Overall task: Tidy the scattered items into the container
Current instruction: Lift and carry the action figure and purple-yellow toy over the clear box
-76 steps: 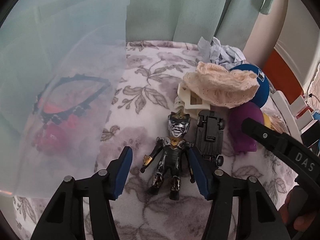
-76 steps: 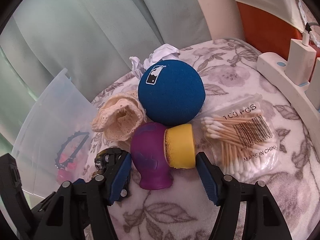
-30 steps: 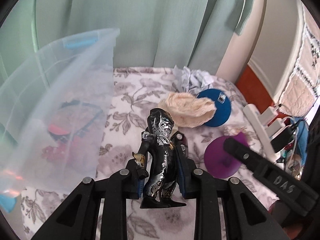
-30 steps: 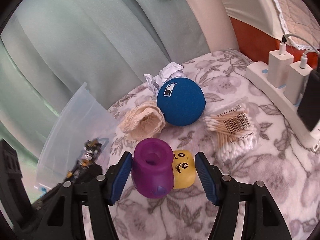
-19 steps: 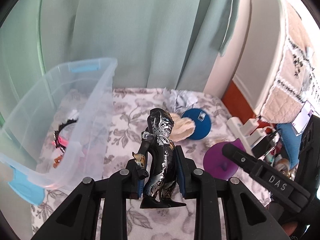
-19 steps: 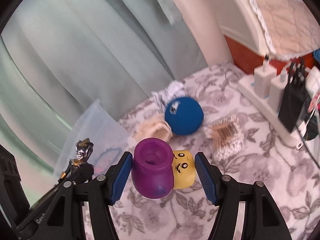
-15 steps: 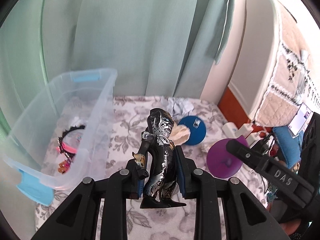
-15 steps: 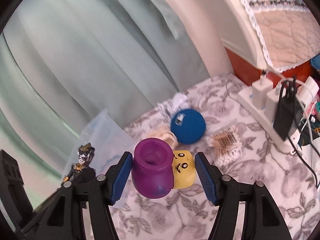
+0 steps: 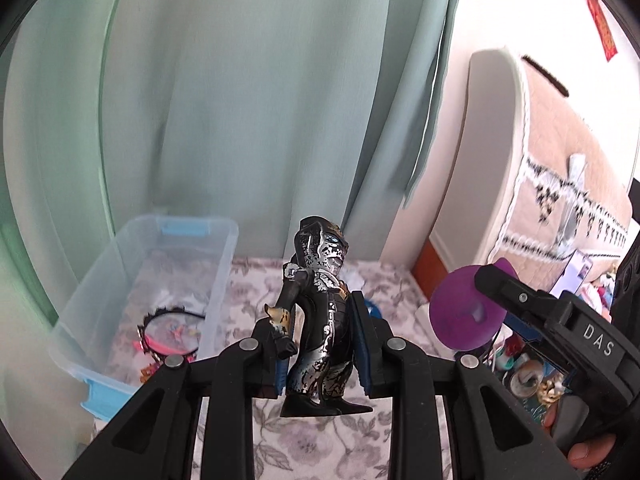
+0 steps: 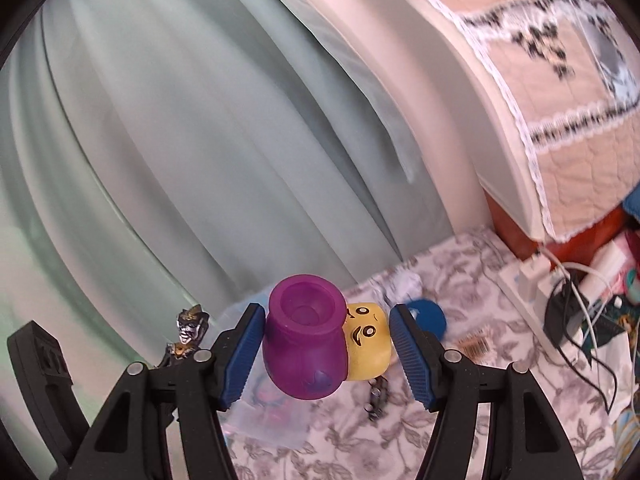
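Note:
My left gripper (image 9: 322, 340) is shut on a black and silver action figure (image 9: 318, 312), held upright well above the floral blanket (image 9: 320, 440). The clear plastic bin (image 9: 218, 276) stands down to the left, with a black headband (image 9: 172, 330) inside. My right gripper (image 10: 326, 352) is shut on a purple and yellow toy (image 10: 316, 340), the blue pads pressing its two sides. In the left wrist view that toy's purple base (image 9: 460, 312) shows at the right. In the right wrist view the figure's head (image 10: 190, 328) peeks up at the left.
A blue ball (image 10: 430, 318), a bag of cotton swabs (image 10: 476, 342) and a small black toy car (image 10: 376, 396) lie on the blanket. A white power strip with chargers and cables (image 10: 536, 304) runs along the right. Green curtains (image 9: 240, 100) hang behind the bin.
Both grippers have risen high above the blanket with their toys, and both views now tilt up toward the curtains. Earlier still, each stood open around its toy on the blanket.

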The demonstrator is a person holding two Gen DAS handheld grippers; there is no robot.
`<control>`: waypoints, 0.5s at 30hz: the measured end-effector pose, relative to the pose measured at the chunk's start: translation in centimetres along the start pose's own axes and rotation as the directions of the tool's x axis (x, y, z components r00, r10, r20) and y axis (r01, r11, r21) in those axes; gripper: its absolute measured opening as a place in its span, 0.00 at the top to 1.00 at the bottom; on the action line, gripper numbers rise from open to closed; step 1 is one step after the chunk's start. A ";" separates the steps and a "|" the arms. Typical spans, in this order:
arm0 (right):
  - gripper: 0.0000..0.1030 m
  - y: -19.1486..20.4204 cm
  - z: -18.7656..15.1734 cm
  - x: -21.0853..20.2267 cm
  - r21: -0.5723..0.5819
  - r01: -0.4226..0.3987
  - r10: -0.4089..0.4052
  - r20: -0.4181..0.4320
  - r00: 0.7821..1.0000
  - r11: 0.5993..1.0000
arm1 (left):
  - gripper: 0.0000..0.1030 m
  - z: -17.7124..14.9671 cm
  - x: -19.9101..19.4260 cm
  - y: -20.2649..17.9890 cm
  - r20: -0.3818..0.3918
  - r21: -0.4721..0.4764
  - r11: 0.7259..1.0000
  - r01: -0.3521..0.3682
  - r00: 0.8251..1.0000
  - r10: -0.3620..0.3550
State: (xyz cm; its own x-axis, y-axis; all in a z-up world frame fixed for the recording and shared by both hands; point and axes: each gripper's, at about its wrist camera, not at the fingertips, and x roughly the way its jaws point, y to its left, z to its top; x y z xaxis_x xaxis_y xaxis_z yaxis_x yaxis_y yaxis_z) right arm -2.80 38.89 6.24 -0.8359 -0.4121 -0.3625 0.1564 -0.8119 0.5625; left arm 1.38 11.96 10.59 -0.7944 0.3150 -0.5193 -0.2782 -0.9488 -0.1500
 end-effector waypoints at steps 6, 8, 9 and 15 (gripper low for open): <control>0.34 2.9 1.7 -0.7 -0.036 -0.050 0.051 0.037 0.998 0.998 | 0.73 1.2 -1.7 0.9 0.040 -0.012 1.000 -0.005 0.999 0.006; 0.34 3.8 2.2 -0.6 -0.044 -0.073 0.075 0.038 0.996 0.996 | 0.73 1.5 -2.0 1.3 0.049 -0.019 1.000 -0.009 0.999 0.010; 0.34 4.2 2.3 -0.5 -0.049 -0.080 0.082 0.039 0.996 0.996 | 0.73 1.7 -2.2 1.5 0.053 -0.023 1.000 -0.011 0.999 0.012; 0.34 6.9 2.9 0.6 -0.080 -0.117 0.120 0.034 0.992 0.990 | 0.73 2.7 -2.9 3.2 0.077 -0.048 0.999 -0.024 0.997 0.027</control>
State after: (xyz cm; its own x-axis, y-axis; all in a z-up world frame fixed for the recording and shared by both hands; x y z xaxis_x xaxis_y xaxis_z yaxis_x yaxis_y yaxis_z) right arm -3.80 34.26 12.03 -0.8286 -0.4923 -0.2667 0.2948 -0.7885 0.5398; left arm 1.33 8.07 13.91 -0.8409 0.2898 -0.4571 -0.2331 -0.9561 -0.1774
